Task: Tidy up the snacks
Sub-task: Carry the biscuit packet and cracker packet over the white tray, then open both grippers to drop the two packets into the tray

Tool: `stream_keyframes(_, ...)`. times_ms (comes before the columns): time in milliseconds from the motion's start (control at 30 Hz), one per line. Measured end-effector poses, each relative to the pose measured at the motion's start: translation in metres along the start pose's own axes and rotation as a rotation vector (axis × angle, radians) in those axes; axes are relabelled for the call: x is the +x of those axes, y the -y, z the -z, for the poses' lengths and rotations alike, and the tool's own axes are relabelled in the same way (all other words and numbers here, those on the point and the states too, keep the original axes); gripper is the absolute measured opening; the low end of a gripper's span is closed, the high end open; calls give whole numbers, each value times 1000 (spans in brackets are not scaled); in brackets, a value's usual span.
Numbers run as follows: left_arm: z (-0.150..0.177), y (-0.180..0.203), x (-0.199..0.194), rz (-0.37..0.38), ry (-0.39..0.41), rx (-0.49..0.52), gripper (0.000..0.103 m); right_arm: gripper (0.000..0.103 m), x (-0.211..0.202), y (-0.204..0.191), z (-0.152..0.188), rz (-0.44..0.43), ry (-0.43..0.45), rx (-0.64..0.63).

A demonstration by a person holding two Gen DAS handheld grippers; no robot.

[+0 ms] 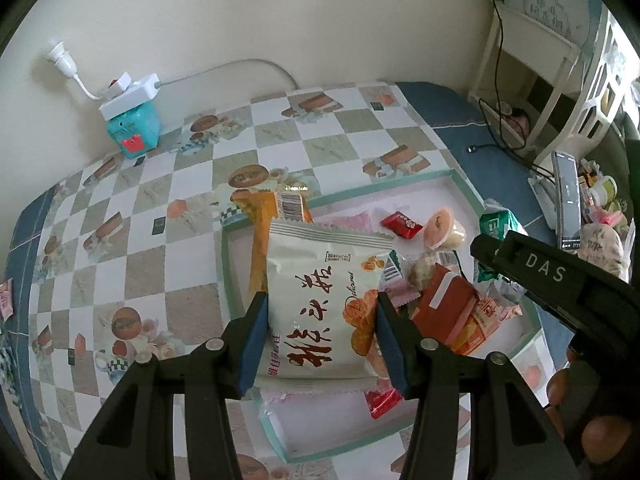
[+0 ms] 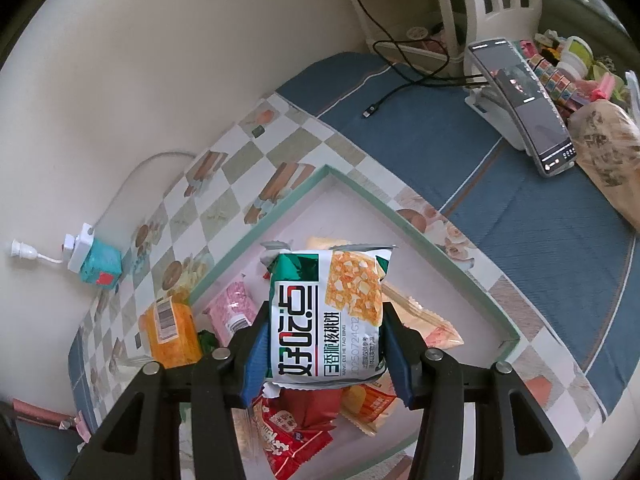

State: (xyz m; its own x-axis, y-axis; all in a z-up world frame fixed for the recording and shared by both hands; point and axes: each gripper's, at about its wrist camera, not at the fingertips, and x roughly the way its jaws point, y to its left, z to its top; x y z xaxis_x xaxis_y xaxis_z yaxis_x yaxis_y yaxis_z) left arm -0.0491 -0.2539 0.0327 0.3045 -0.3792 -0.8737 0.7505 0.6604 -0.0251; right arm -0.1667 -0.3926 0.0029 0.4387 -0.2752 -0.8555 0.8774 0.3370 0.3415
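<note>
While both claws hang over a shallow white tray (image 1: 460, 184) with a green rim, each pinches a snack packet between its blue pads. Far left of the left claw (image 1: 320, 336), a teal box (image 1: 135, 130) topped by a white power strip (image 1: 130, 94) stands against the wall on the checked tabletop (image 1: 140, 248). Just ahead and left of that claw, an orange packet (image 1: 264, 216) leans on the tray's far rim. Between the pads themselves sits a white snack bag (image 1: 320, 300) with dark red lettering, its sides pressed in by the grip, held above the tray's near half. Right of the claw, loose snacks lie heaped in the tray: a small red sweet (image 1: 401, 224), a round peach-coloured jelly cup (image 1: 438, 226) and a red-brown carton (image 1: 444, 304). Further right, the black body of the other claw enters the view, with a fingertip showing at the lower edge.

Seen from the right wrist, the right claw (image 2: 324, 344) is clamped on a green-and-white biscuit packet (image 2: 326, 316), held over the tray's middle. Left of it lie a pink packet (image 2: 234, 304) and the orange one; beneath it, a red wrapper (image 2: 292, 432). Far ahead and right, a phone (image 2: 524, 100) stands propped on a white holder on the blue cloth.
</note>
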Motion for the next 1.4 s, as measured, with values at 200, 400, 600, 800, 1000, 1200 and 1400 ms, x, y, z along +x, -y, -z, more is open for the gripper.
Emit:
stream_keyframes(200,0,3,5,-3,-9,10,54,54,6,-1,2,8,-17,-9)
stream_keyframes(400,1,9,10,-2,-21,23,54,54,10,-6,4,11,-28,-24)
stream_keyframes(600,1,10,15,-2,-35,27,54,56,14,-6,5,33,-43,-26)
stream_keyframes(800,3,10,17,2,-46,28,55,60,16,-4,5,46,-52,-12)
stream_keyframes(1000,2,8,12,-2,-39,24,59,69,13,-3,4,51,-49,-8)
stream_keyframes(1200,-1,-5,9,-23,-43,-19,63,80,12,-4,4,65,-49,-8)
stream_keyframes(1400,-3,-31,3,-52,-26,-112,88,87,13,-6,4,70,-48,-23)
